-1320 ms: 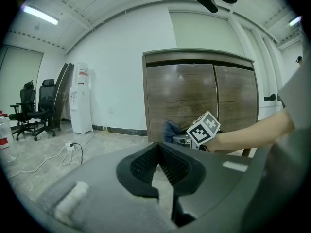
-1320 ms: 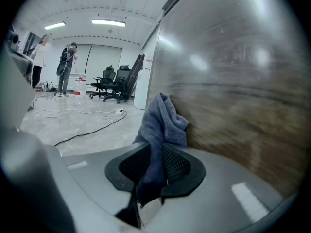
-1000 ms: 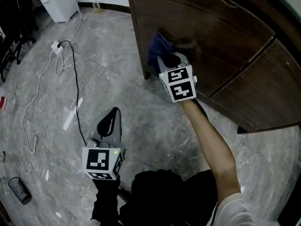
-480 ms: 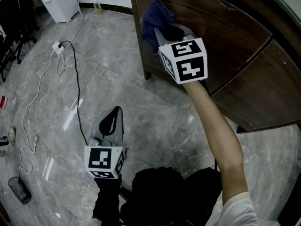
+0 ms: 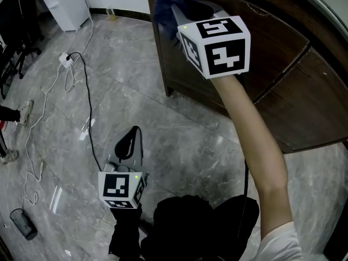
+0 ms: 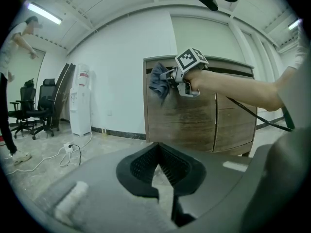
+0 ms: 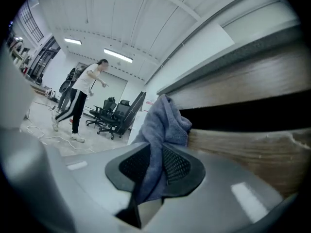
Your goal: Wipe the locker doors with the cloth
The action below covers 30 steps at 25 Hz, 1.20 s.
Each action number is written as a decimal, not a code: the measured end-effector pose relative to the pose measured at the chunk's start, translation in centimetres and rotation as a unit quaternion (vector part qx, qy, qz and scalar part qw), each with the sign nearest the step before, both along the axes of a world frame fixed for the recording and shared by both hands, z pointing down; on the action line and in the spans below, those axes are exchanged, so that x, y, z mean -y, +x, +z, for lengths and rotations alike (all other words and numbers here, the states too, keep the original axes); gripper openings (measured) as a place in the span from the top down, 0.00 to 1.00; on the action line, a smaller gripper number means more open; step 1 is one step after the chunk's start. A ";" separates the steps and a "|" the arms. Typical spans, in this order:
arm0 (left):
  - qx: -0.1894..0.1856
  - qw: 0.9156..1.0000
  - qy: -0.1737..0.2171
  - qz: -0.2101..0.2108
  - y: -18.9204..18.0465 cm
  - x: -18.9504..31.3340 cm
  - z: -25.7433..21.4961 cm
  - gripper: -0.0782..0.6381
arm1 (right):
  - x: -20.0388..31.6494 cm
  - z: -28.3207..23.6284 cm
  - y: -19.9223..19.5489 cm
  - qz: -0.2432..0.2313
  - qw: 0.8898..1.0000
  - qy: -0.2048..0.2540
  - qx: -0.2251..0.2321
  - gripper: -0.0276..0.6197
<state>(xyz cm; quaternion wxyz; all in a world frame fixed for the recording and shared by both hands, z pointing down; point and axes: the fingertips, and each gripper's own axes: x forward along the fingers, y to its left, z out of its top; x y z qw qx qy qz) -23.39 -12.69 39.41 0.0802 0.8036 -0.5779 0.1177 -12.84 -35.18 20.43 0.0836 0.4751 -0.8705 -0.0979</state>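
Low by the person's side, the left gripper (image 5: 132, 135) points slightly down at the grey marbled floor (image 5: 179, 140). Its black ridged jaws are closed tip to tip with nothing between them. A thin black cable (image 5: 88, 99) snakes across the tiles just beside it, up to a white power strip (image 5: 65, 57).

Higher and further forward, on an outstretched bare arm, the right gripper (image 7: 153, 171) is held level. Its jaws are clamped on a crumpled blue-grey cloth (image 7: 163, 125), and a bunch of it stands out past the pads. The bunch lies against the dark brown wooden locker (image 5: 272, 53), at the upper left corner of the left door, right under the locker's top edge.

Well beyond the locker, a white water dispenser (image 6: 81, 101) stands against the white wall. Black office chairs (image 6: 46, 108) sit further along, and a person in a white top (image 7: 80, 103) stands near them.
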 end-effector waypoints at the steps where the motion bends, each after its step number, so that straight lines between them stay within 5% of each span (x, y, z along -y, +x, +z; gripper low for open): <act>1: 0.000 1.000 0.000 0.000 0.0 0.0 0.0 0.89 | 0.1 -0.7 -0.1 0.000 1.000 0.004 0.002 0.83; 10: -0.004 1.000 -0.004 -0.003 -0.5 0.1 0.6 0.89 | 0.3 0.9 -0.8 0.009 1.000 0.000 -0.002 0.83; 30: -0.003 0.999 -0.026 -0.022 -2.7 0.2 3.1 0.89 | 1.2 24.5 -4.5 0.008 0.987 -0.149 -0.060 0.84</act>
